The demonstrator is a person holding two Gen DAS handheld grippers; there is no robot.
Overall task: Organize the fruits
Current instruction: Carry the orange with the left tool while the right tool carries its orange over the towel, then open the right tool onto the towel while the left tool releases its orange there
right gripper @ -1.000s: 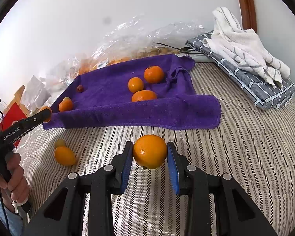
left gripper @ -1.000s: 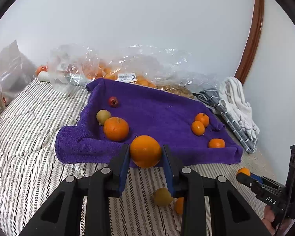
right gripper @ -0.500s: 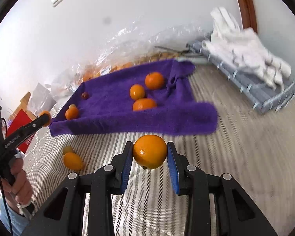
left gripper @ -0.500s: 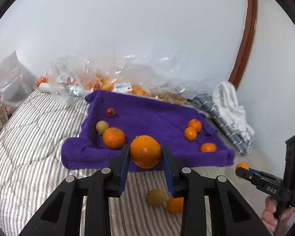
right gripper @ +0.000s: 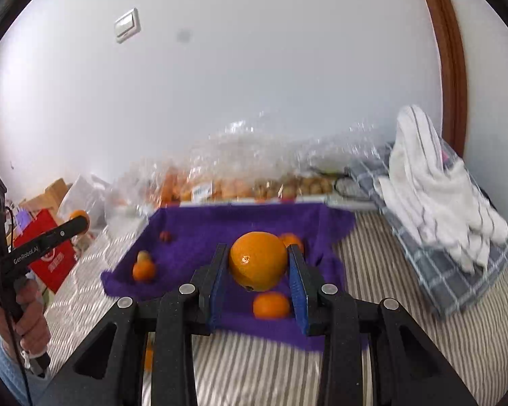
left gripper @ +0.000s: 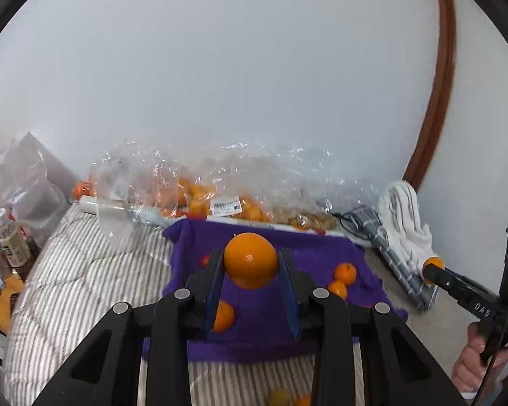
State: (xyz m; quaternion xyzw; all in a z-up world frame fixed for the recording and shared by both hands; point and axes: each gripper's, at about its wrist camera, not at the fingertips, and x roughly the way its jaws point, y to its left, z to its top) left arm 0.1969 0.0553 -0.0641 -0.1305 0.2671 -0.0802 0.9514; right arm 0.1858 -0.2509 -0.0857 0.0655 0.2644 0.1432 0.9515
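In the left wrist view, a large orange is gripped between the two blue pads of the left tool. The pads are closed against both sides of the fruit, which sits at the fingertips, a little above the middle of the frame. Behind and below it the purple towel is spread on the striped bed. Two small mandarins are seen on the towel at the right of the tool, and another orange fruit is partly hidden behind the left pad. The right tool is seen from the side at the right edge of the frame, with an orange fruit at its tip.

In the right wrist view, a second large orange is clamped in the same way between the pads of the right tool, at the centre of the frame and in front of the towel. A mandarin lies on the towel just below the held fruit, between the two fingers in the picture. Further left on the towel, an orange touches a small yellowish fruit, and a small red fruit lies further back. A clear plastic bag of fruit is placed along the wall behind the towel. Folded white cloths are stacked in the upper right part.
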